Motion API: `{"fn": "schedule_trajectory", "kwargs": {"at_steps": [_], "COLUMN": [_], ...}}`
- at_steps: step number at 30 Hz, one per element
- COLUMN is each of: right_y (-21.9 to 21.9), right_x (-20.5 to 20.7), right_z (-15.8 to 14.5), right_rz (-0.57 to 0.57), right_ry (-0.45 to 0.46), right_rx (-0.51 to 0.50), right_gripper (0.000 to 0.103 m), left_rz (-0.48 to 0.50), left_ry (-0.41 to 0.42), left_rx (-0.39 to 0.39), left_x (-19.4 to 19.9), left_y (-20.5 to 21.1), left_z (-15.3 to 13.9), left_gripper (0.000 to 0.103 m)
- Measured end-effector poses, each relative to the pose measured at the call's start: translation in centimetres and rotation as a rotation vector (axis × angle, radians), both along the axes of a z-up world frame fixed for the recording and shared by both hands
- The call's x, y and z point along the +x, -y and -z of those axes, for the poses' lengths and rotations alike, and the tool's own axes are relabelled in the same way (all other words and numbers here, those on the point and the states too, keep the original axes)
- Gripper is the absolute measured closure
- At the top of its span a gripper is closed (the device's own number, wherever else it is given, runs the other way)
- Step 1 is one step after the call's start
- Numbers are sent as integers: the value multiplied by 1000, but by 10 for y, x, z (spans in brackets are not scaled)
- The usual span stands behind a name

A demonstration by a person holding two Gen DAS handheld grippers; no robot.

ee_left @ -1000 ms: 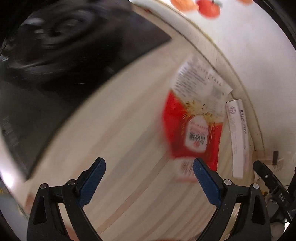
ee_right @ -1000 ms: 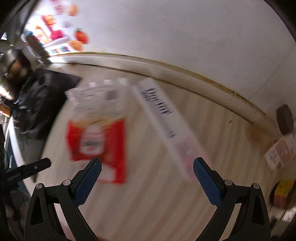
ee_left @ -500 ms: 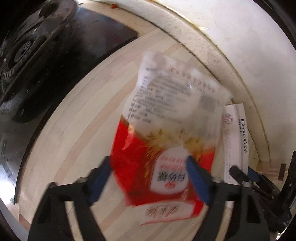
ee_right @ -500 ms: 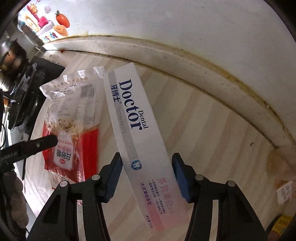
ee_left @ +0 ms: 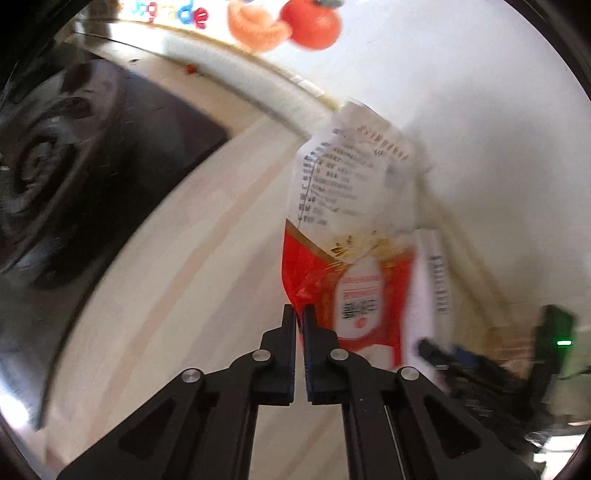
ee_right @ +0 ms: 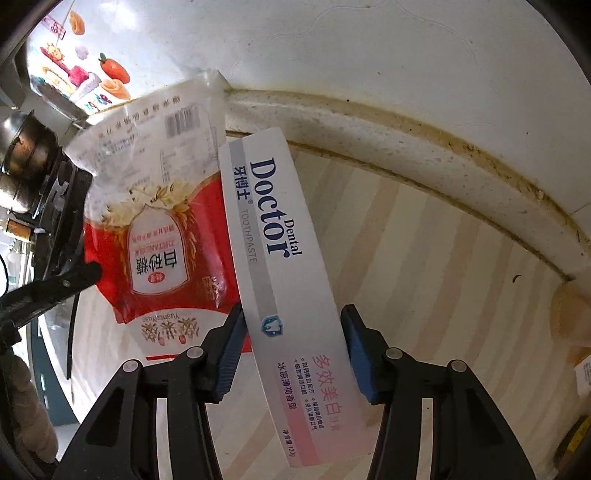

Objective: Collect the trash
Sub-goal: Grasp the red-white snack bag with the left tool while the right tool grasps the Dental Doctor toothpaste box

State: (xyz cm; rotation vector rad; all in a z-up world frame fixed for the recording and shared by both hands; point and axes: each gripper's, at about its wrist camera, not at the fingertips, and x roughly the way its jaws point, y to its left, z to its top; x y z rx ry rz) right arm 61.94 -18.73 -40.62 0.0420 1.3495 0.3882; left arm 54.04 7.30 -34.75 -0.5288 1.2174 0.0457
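Observation:
A red and clear plastic food bag (ee_left: 343,236) hangs lifted above the striped wooden counter (ee_left: 192,280). My left gripper (ee_left: 299,314) is shut on its lower left edge. The bag also shows in the right wrist view (ee_right: 155,206), held up by the left gripper (ee_right: 74,280). My right gripper (ee_right: 291,325) is shut on a white "Dental Doctor" toothpaste box (ee_right: 280,258), one blue pad on each long side. The box stands tilted above the counter. It also shows in the left wrist view (ee_left: 430,280), right of the bag.
A black gas stove (ee_left: 74,192) fills the left of the counter. A white wall (ee_right: 369,55) with fruit stickers (ee_left: 310,26) runs behind, over a stained backsplash edge (ee_right: 424,147). Small packets (ee_right: 583,373) lie at the far right.
My left gripper closed on the bag and lifted it off the counter. My right gripper closed on the toothpaste box and raised it.

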Motion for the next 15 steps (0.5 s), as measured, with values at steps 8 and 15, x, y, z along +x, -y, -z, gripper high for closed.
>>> {"fn": "schedule_trajectory", "kwargs": {"at_steps": [8, 15], "right_y": [11, 20], "right_x": [4, -1], "right_z": [1, 0], "right_rz": [15, 10], "right_ry": [-13, -9], "right_rx": [35, 36], "right_gripper": [51, 51], "left_rz": [-23, -31], "left_ry": [9, -18], "left_rx": [-206, -82], "left_x": [3, 4], "left_y": [-37, -29], "left_z": [28, 33], "left_gripper": [77, 103]}}
